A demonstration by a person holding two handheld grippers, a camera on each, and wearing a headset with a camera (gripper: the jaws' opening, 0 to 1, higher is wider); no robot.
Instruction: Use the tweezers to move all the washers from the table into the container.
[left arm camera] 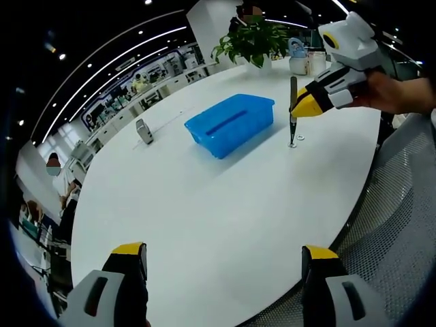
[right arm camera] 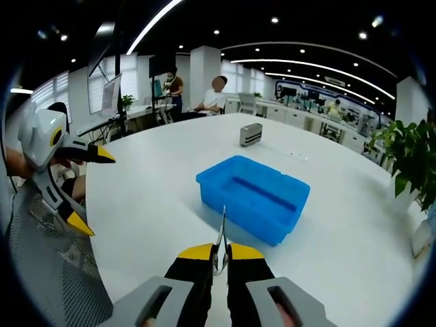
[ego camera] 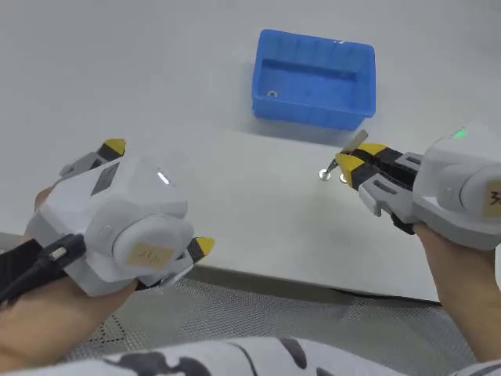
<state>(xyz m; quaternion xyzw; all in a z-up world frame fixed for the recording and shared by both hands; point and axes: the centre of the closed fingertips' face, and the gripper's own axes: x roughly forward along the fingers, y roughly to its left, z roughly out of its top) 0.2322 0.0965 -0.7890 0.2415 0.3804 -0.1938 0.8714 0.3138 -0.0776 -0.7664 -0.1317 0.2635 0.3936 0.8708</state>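
Head view showed my right gripper (ego camera: pixel 356 159) with its jaws closed on the tweezers (ego camera: pixel 355 142). The tweezer tips pointed down beside two washers (ego camera: pixel 325 174) that lay on the desk (ego camera: pixel 196 94), just in front of the blue bin (ego camera: pixel 313 110). A third washer (ego camera: pixel 272 95) sat inside the bin near its left wall. My left gripper (ego camera: pixel 159 197) hung over the near desk edge, well apart from the bin, with its jaws wide open and holding nothing. Right gripper view had the tweezers aimed toward the bin's near wall.
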